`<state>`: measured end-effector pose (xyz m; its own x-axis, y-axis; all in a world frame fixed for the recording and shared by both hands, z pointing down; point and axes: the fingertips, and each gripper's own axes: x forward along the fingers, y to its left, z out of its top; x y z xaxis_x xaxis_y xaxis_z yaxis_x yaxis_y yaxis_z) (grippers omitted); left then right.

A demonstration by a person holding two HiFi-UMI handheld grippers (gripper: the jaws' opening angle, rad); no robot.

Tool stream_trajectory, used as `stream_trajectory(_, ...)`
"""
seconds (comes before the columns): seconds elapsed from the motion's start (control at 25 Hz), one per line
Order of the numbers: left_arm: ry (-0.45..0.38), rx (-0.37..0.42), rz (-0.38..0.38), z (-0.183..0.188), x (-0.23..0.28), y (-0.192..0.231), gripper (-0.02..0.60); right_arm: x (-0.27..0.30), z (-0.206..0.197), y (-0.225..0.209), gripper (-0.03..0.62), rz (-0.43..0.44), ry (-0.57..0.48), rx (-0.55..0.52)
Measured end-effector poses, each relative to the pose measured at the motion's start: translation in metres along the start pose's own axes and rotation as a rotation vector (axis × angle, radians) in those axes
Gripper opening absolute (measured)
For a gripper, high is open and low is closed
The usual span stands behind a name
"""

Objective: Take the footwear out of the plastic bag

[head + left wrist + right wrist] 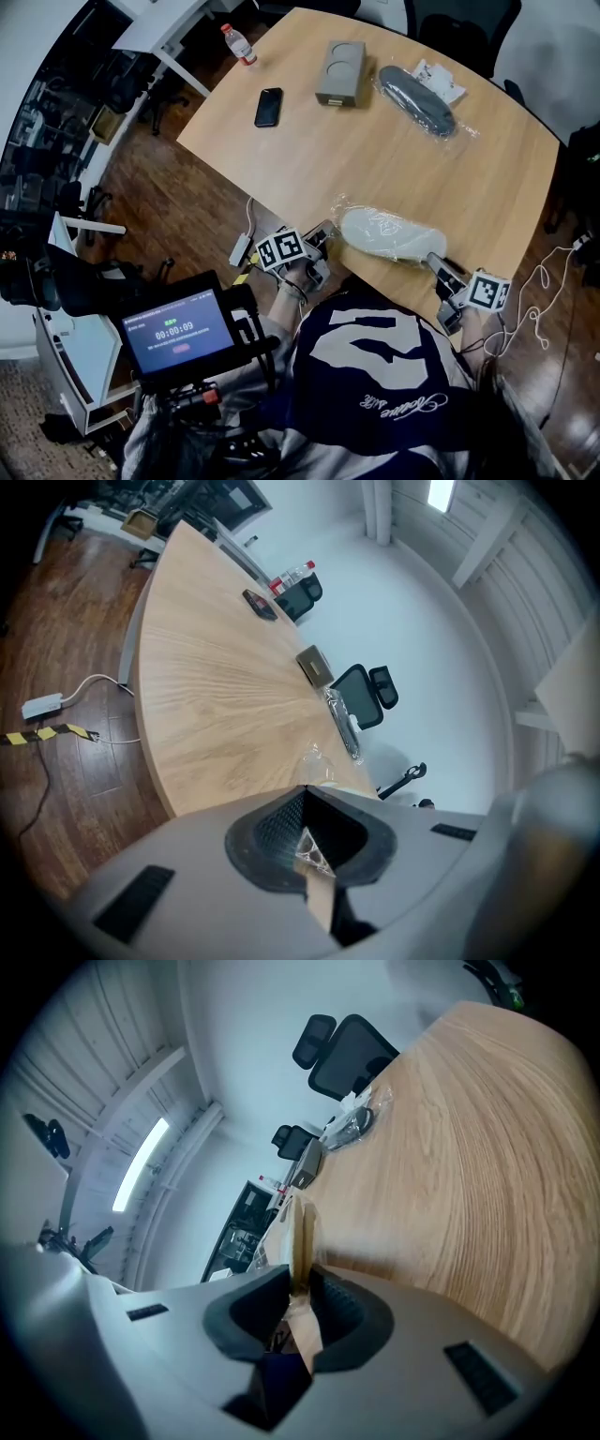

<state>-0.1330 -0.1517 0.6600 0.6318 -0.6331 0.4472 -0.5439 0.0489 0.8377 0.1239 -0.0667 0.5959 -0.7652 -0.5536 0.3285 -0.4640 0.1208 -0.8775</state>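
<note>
A white slipper in a clear plastic bag lies at the table's near edge. My left gripper is at its left end, shut on a crumpled fold of the bag. More of the bag's film shows just past that gripper's tips. My right gripper is at the slipper's right end. In the right gripper view the slipper's pale end stands edge-on between the pads, and the right gripper is shut on it.
A dark slipper in its own bag lies at the table's far side, with white packaging behind it. Further left are a grey box, a black phone and a bottle. Office chairs stand beyond.
</note>
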Motion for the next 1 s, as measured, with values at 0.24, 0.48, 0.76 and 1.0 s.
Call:
stream_trajectory(0.24,0.069,0.099,0.023,-0.006,0.012,-0.007,0.005,-0.006,-0.003,-0.018,0.069,-0.138,0.022,-0.076)
stream_trajectory(0.48,0.155,0.191,0.064,-0.014,0.014,-0.003,0.005,-0.003,0.009,-0.016,0.115,-0.112,-0.009,-0.168)
stream_trajectory(0.76,0.166,0.226,0.077,-0.02,0.011,-0.001,0.005,-0.003,0.029,-0.018,0.077,-0.159,-0.145,-0.049)
stream_trajectory(1.0,-0.022,0.041,0.089,0.015,-0.009,0.017,0.005,-0.028,0.047,-0.009,0.067,-0.158,-0.165,-0.192)
